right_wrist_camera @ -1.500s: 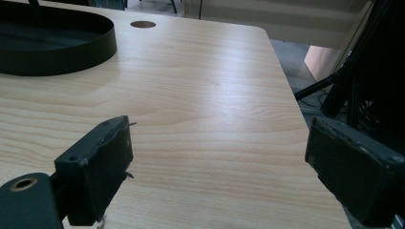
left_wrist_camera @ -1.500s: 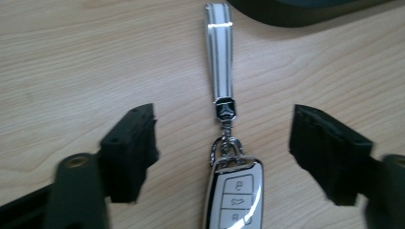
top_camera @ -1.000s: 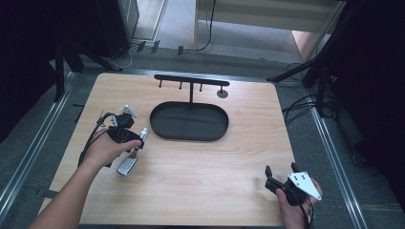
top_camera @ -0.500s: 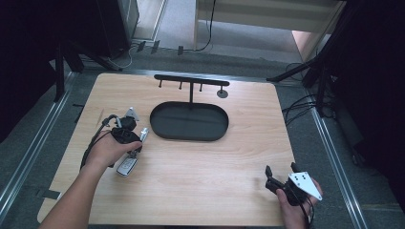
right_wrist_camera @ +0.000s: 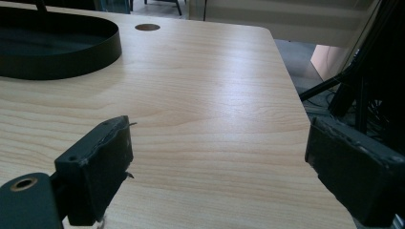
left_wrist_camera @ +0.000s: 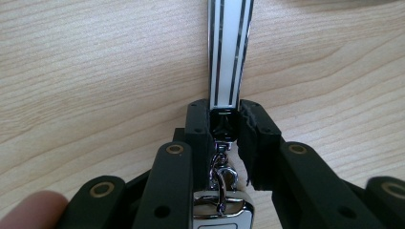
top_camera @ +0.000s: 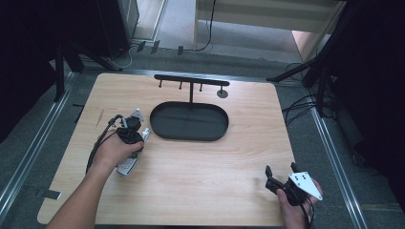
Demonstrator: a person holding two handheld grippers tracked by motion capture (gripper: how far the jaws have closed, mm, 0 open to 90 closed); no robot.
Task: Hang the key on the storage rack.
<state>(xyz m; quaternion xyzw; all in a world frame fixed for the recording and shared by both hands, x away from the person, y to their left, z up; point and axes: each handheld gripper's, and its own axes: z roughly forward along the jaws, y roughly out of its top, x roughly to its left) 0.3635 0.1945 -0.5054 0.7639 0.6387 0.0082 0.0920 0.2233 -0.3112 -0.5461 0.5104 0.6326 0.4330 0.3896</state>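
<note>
From the high view, my left hand (top_camera: 114,151) covers most of the silver key fob (top_camera: 127,166). In the left gripper view, the white black-striped strap (left_wrist_camera: 228,52) is cut off at the top edge. The fob's silver face (left_wrist_camera: 222,217) is cropped below; its markings are unreadable.

A light wooden table (top_camera: 200,167) stands on a grey floor (top_camera: 181,24). Dark stands (top_camera: 315,71) and black cables (top_camera: 301,102) sit around it. Metal rails (top_camera: 28,157) run beside it.

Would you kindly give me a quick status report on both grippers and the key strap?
Left gripper just closed onto the key strap, fob below. Right gripper open, idle over bare table. Nothing in the way.
</note>
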